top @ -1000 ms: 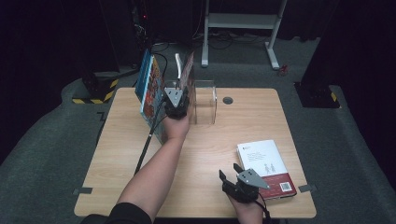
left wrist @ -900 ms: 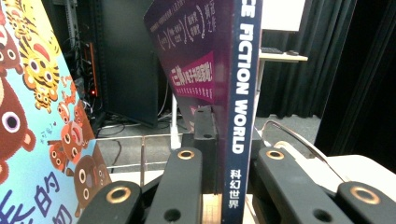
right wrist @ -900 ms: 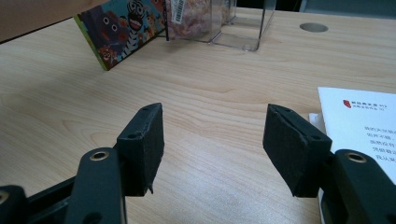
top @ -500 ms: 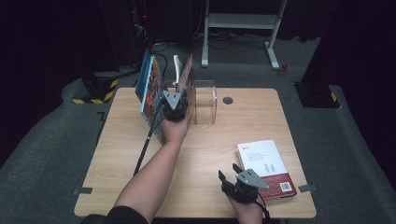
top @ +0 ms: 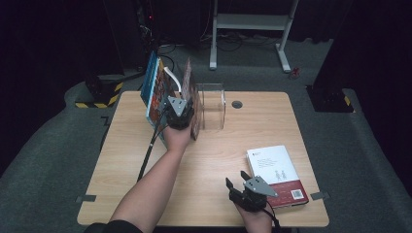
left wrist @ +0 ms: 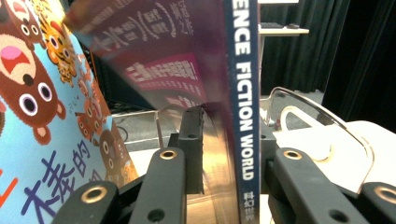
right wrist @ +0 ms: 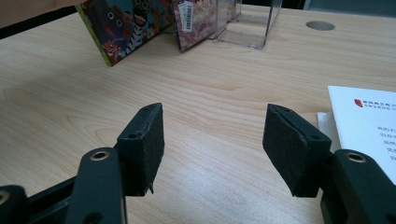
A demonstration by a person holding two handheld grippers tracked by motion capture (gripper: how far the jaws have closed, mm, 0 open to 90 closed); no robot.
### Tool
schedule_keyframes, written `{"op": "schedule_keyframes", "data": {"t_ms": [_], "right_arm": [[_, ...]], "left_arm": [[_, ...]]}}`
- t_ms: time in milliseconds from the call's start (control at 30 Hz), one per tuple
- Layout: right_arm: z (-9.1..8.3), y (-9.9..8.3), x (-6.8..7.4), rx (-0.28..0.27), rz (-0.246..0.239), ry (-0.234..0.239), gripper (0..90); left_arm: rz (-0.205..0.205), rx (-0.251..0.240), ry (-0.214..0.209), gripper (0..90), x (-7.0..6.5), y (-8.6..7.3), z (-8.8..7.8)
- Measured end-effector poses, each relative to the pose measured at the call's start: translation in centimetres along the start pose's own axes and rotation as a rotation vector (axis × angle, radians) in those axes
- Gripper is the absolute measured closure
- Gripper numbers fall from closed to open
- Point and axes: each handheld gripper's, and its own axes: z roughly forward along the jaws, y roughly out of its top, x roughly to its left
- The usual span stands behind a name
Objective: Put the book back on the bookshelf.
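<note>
Tipping is the main risk: your left tongs (top: 179,112) clamp the upright science fiction book (left wrist: 240,93) low on its spine, so a loose grip lets it fall against the leaning picture book (top: 154,92) at 9 o'clock or strike the clear acrylic holder (top: 213,104) at 3 o'clock. Keep your left forearm extended toward 12 o'clock. Your right tongs (right wrist: 212,140) rest open, empty, near the counter (top: 214,160) front edge, beside the flat white book (top: 274,167).
</note>
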Motion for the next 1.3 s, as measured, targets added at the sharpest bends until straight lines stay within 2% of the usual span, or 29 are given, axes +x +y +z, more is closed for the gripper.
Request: {"op": "schedule_keyframes", "data": {"t_ms": [200,567,700,833,1000,1300], "right_arm": [[0.0,0.0,0.0,-0.001,-0.002,0.0,38.3],[0.1,0.0,0.1,0.002,-0.004,0.0,38.3],[0.1,0.0,0.1,0.004,-0.005,0.0,38.3],[0.1,-0.1,0.2,0.004,-0.007,0.001,38.3],[0.1,0.0,0.2,0.004,-0.007,0.002,38.3],[0.1,0.0,0.2,0.002,-0.006,0.003,38.3]], "left_arm": [[0.016,0.052,-0.003,68.3,0.1,-0.8,0.3],[0.02,0.085,-0.024,62.2,-0.2,-1.5,0.2],[-0.008,0.094,-0.026,59.1,-0.2,-1.7,0.0],[-0.009,0.098,-0.018,57.9,-0.2,-1.9,-0.3],[-0.041,0.105,-0.008,54.8,0.1,-2.1,-0.6],[-0.051,0.119,0.002,50.4,0.1,-2.5,-1.0]]}}
